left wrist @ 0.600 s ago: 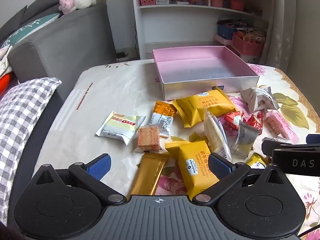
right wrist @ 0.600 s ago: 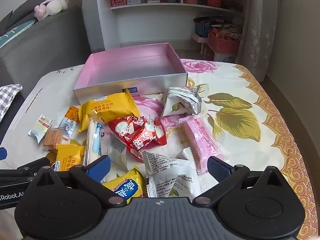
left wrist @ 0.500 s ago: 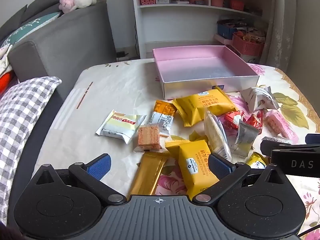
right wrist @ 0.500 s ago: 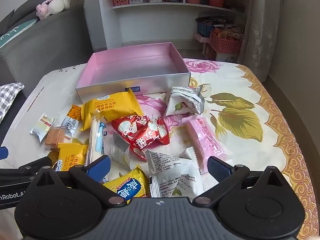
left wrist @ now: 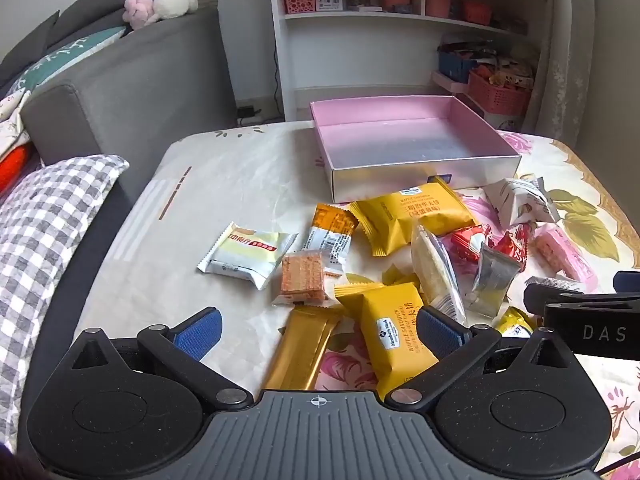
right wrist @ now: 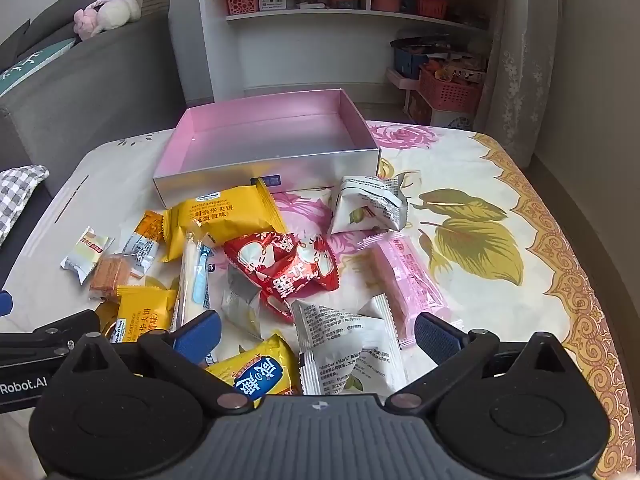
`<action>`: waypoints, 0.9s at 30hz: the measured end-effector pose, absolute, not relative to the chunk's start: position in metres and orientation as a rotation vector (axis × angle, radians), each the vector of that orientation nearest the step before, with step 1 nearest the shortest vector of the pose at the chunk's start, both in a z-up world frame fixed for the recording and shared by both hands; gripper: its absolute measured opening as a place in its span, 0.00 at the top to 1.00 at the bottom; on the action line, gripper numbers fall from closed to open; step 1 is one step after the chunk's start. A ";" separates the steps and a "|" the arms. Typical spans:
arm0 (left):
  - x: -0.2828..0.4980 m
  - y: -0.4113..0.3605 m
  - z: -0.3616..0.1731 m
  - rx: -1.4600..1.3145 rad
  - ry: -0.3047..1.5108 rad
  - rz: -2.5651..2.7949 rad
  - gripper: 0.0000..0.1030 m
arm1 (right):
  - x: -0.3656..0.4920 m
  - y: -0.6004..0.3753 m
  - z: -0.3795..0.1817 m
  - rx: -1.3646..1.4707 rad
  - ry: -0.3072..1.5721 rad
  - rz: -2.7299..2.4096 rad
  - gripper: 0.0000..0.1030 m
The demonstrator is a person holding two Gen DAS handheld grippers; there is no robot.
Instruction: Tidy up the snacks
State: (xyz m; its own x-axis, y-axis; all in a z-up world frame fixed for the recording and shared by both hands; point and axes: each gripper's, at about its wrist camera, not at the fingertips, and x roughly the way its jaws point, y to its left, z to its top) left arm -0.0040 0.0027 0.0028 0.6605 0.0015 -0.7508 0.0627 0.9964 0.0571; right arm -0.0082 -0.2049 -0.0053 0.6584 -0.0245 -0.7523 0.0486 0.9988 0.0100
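On the floral cloth [right wrist: 460,184], both spread tools' [left wrist: 318,330] [right wrist: 318,334] bodies hide nearest snacks [right wrist: 280,272].

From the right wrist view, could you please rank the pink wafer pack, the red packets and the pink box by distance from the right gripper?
1. Pink wafer pack, beside the right gripper's right finger.
2. Red packets, mid-pile.
3. Pink box, behind the pile.

Grey sofa [left wrist: 132,92], white shelf [left wrist: 400,20] (cluttered)
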 end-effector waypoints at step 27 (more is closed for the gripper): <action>-0.003 0.003 0.002 0.069 0.857 -0.036 0.00 | -0.008 -0.203 -0.006 0.020 0.853 -0.040 0.07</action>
